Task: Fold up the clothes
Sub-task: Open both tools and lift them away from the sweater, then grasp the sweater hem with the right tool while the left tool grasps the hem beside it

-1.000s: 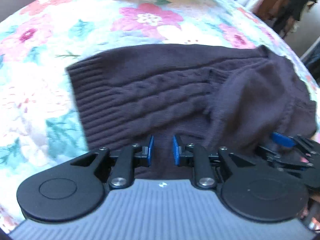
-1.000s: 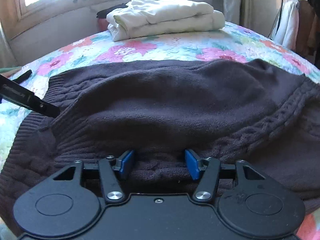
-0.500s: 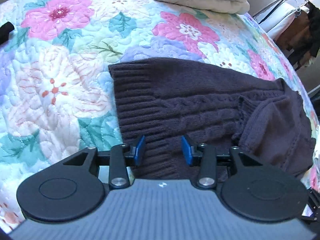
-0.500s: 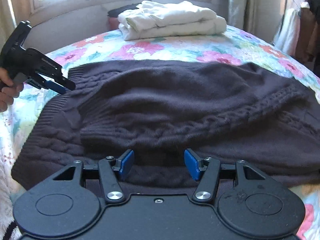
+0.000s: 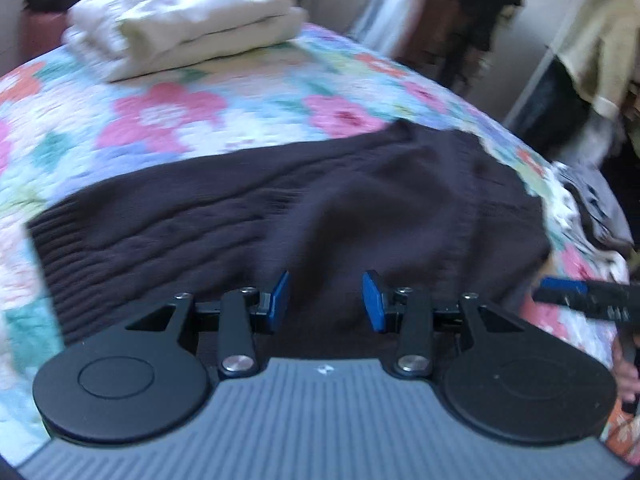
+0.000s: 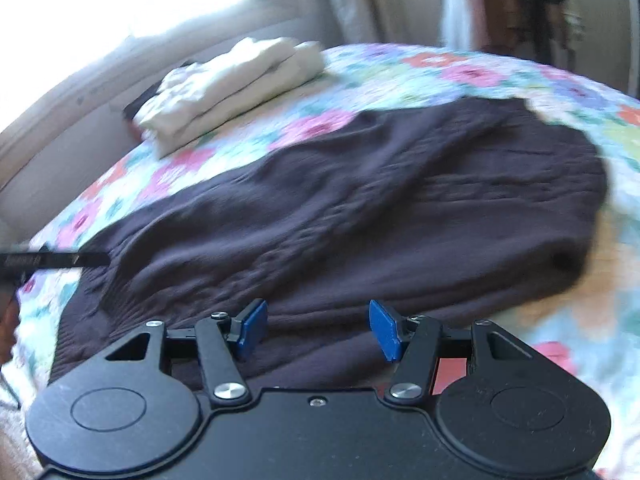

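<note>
A dark purple cable-knit sweater (image 5: 320, 208) lies folded across the floral quilt (image 5: 160, 112); it also shows in the right wrist view (image 6: 360, 208). My left gripper (image 5: 325, 300) is open and empty, just above the sweater's near edge. My right gripper (image 6: 318, 328) is open and empty over the sweater's near edge. The right gripper's tip shows at the right of the left wrist view (image 5: 580, 292). The left gripper's tip shows at the left of the right wrist view (image 6: 56, 260). Both views are blurred by motion.
A folded stack of cream clothes (image 5: 180, 24) sits at the far side of the bed, also in the right wrist view (image 6: 232, 80). Hanging clothes (image 5: 472, 32) stand beyond the bed on the right. A window (image 6: 120, 0) is behind.
My left gripper opened from nearly shut and swung right along the sweater. My right gripper stayed open and swung right. The sweater lies flatter on the quilt.
</note>
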